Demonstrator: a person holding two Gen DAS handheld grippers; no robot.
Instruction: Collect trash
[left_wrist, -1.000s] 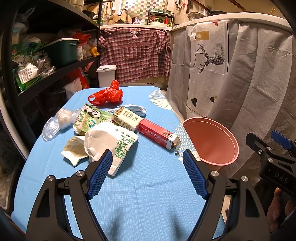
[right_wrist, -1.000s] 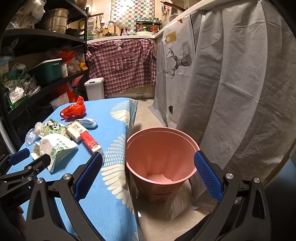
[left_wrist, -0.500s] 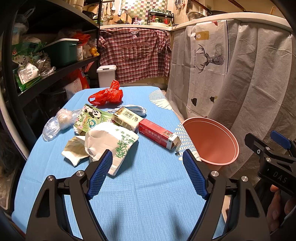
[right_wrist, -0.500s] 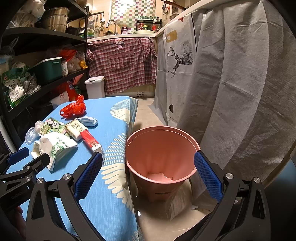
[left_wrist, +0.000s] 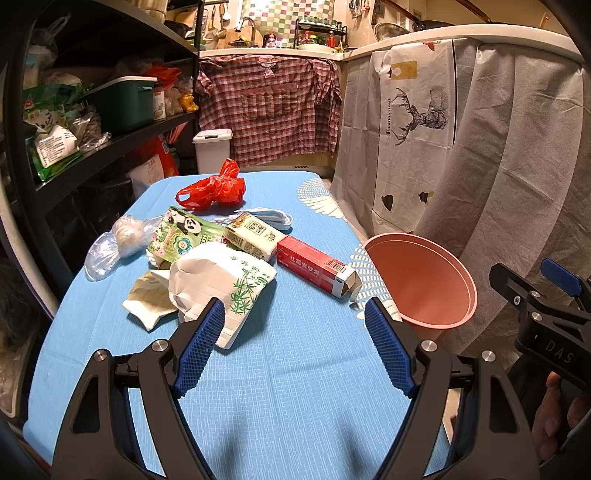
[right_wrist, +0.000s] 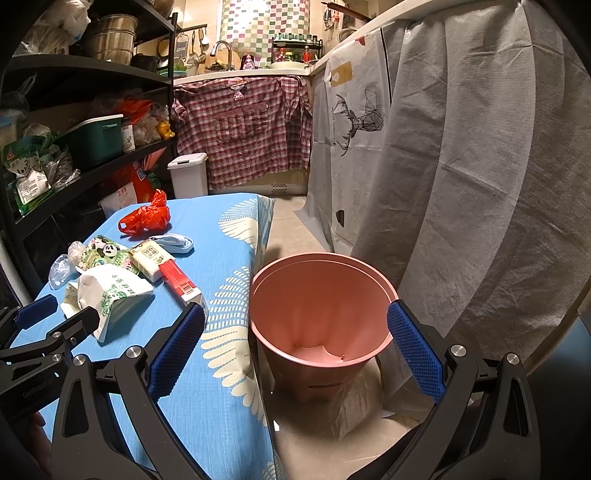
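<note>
Left gripper (left_wrist: 293, 347), seen from its own wrist camera, stands with its two blue-padded fingers wide apart and nothing between them, above the near part of the blue tablecloth (left_wrist: 295, 387). Ahead of it lies the trash heap: a white paper bag with a green bamboo print (left_wrist: 221, 284) sits just beyond the left fingertip, on top of a crumpled beige wrapper (left_wrist: 149, 299). Farther on are a red and white carton (left_wrist: 317, 266) with one end flap open, a cream tissue pack (left_wrist: 255, 236), a green panda-print packet (left_wrist: 183, 234), a clear plastic bag (left_wrist: 118, 240), a blue face mask (left_wrist: 273, 216) and a knotted red plastic bag (left_wrist: 214, 188). Off the table's right edge stands a pink bin (left_wrist: 424, 284); its bottom cannot be seen from this view. The right gripper (left_wrist: 546, 314) shows at the right border. In the right wrist view, the right gripper (right_wrist: 295, 350) has its fingers spread apart, holding nothing, and frames the pink bin (right_wrist: 321, 295), which stands on the floor close beside the table's hanging cloth. The bin's interior is visible down to the bottom and holds no trash. The trash heap lies to the left on the tablecloth (right_wrist: 221, 258), the paper bag (right_wrist: 110, 295) nearest. The left gripper (right_wrist: 37, 332) shows at the lower left.
</note>
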